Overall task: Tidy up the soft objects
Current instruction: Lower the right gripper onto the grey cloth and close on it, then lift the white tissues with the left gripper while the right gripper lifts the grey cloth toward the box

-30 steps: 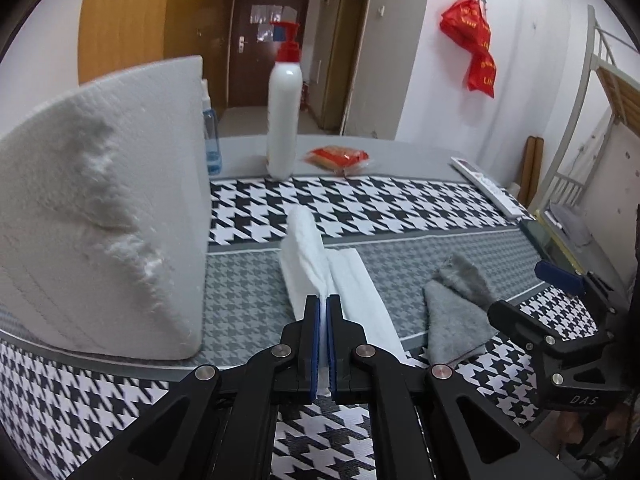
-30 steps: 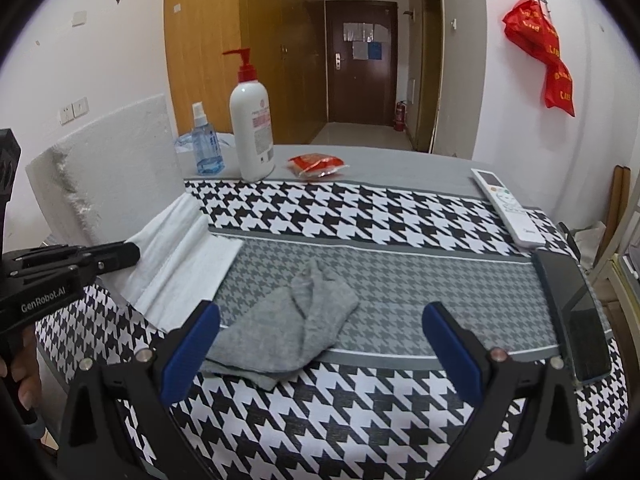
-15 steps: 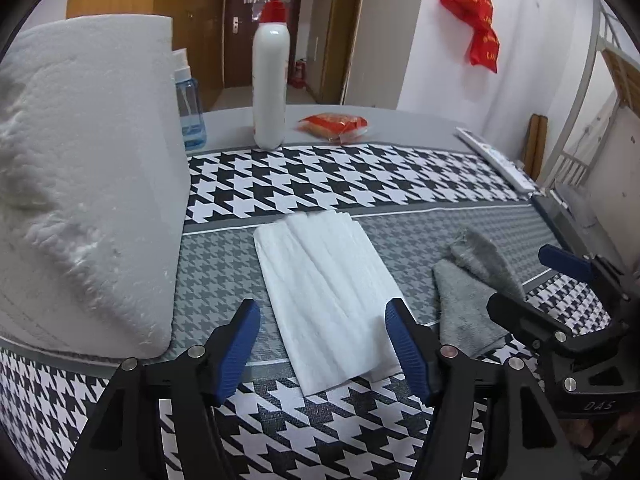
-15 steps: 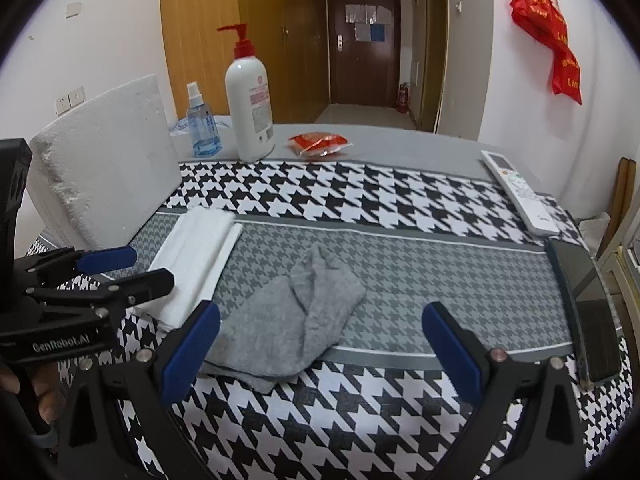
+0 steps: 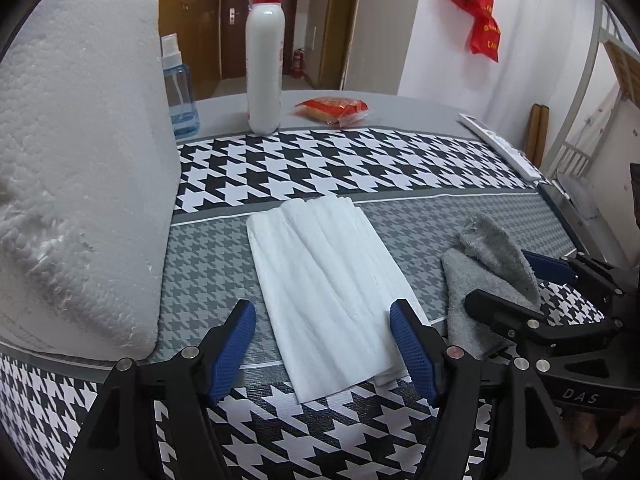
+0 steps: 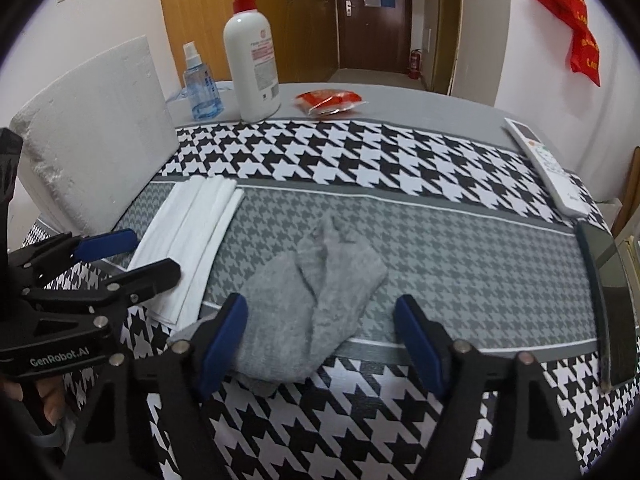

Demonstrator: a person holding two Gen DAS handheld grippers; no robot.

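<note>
Right gripper (image 6: 320,344) has its jaws closing with the near end of the grey sock (image 6: 320,296) between the blue pads; no pad visibly presses the fabric yet, so nothing is held. Left gripper (image 5: 324,344) has its jaws opening, straddling the near end of the folded white cloth (image 5: 324,284) without gripping it.

Risks, as judgement:
- Sock is limp and crumpled, one part folded over the other. A pinch could catch only the top layer, so it slides or unfolds when lifted.
- Its near end hangs close to the worktop's front edge; a nudge from a pad could push it off.
- The two grippers sit just beside each other, so a sideways move could knock them together or drag the white cloth out of its fold.
- Tablecloth (image 6: 400,408) could bunch if the pads scrape it.

Materials and shapes:
- Sock: fuzzy knit, matte grey, irregular outline, near the middle of the front edge.
- White cloth: thin, smooth, stacked pleats, long rectangle, toward the front-left.
- Foam block (image 5: 80,184): white, pebbled, chipped, at the left edge.
- Tablecloth: printed houndstooth, flat.
- Pump bottle (image 6: 251,60): hard glossy plastic, back edge.
</note>
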